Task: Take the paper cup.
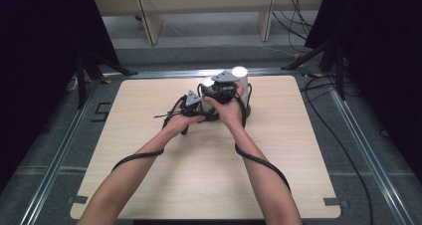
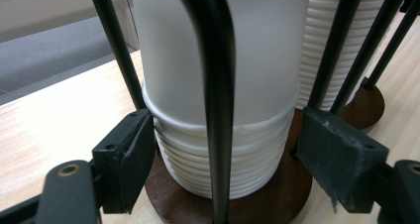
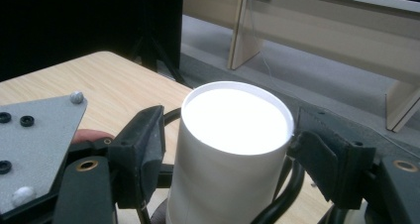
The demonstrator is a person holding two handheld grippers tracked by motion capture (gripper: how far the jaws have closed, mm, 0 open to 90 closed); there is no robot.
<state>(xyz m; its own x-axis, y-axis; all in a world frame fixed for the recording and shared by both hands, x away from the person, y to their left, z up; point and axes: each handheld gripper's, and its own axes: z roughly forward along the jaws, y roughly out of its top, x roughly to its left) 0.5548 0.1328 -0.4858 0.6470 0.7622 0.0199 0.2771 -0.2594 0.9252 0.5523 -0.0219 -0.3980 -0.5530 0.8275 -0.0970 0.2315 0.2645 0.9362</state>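
left gripper (image 2: 225, 149): jaws apart, flanking cup stack (image 2: 223, 154) | right gripper (image 3: 225, 149): apart around top cup (image 3: 233, 135)

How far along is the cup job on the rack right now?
Done: both grippers have reached the stack of cups. In hand: the left gripper straddles the low rims, jaws open; the right gripper brackets the top cup, apparently not yet clamped. Left: gripping and lifting it clear of the wire rack.
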